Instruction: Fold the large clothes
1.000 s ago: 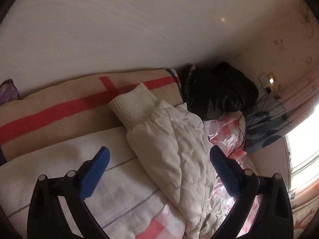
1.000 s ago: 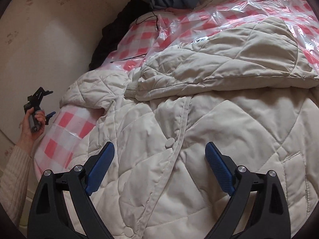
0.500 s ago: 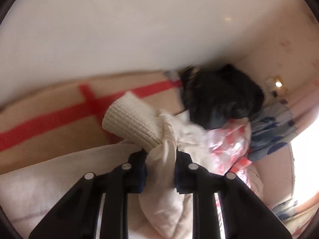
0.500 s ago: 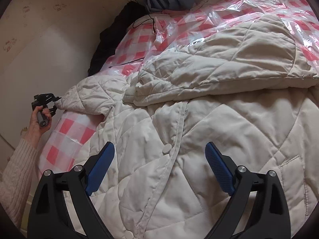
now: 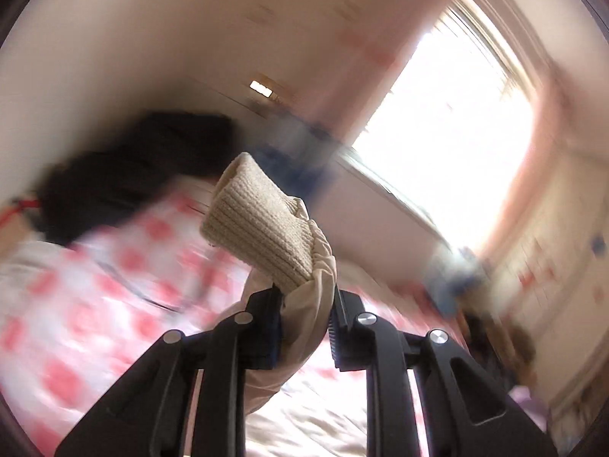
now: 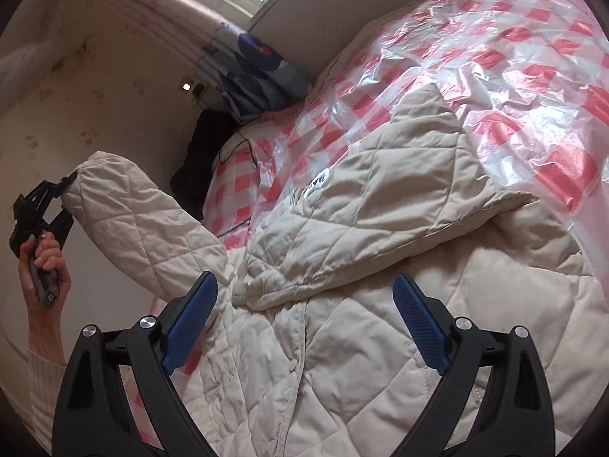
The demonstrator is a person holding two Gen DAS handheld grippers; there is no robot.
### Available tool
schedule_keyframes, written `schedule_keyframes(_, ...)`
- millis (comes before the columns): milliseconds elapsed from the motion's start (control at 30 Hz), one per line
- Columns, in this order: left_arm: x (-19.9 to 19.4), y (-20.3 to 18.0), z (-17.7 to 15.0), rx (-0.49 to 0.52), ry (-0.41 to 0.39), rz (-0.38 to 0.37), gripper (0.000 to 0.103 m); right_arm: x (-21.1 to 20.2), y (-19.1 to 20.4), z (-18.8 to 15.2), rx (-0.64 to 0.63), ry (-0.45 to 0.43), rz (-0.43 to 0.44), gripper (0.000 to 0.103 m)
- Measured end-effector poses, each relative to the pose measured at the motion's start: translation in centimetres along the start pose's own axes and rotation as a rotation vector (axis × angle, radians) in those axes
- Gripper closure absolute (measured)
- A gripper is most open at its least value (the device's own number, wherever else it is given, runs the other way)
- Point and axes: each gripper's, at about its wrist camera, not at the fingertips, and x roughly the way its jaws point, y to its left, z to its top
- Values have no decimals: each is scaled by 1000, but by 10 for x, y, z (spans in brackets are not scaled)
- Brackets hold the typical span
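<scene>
right hand-held gripper (image 6: 304, 323): nearest thing in its own view, jaws spread wide and grasping nothing, hovering over the coat body at 6 o'clock.
coat (image 6: 380, 342): big cream quilted one, lying front-up on the bed, filling the lower half of the right view. One sleeve (image 6: 373, 205) is already laid across the chest.
other sleeve (image 6: 144, 221): lifted off the bed at 9 o'clock, held up by its end.
left hand-held gripper (image 5: 304, 327): clenched on that sleeve just below the ribbed cuff (image 5: 259, 228), which pokes up past the fingers at 12. From the right camera you can see it out at 9 o'clock in the person's hand (image 6: 43, 266).
bed (image 6: 533, 57): pink-check cover under clear plastic, running off toward 1 o'clock.
far stuff: dark bundle (image 6: 205, 152) at the bed's far end around 10-11, against the wall.
step in hand: my read is swinging this second sleeve in over the chest.
doing it well: I'd carry the cuff across to lie along the first sleeve, keep the sleeve flat and untwisted, and plant the free gripper on the body so the coat doesn't drag.
watch out: slippery plastic underneath, so the whole thing could slide.
</scene>
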Motion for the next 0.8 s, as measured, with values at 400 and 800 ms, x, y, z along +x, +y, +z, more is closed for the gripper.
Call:
schedule_keyframes(400,227,-99,-337,268,755,-111,79,-49,-78,43,333,-139,68,10)
schedule_keyframes(800,140,-122,-284,485,710,-155,17,-18,-111,45,437,-41,76,9)
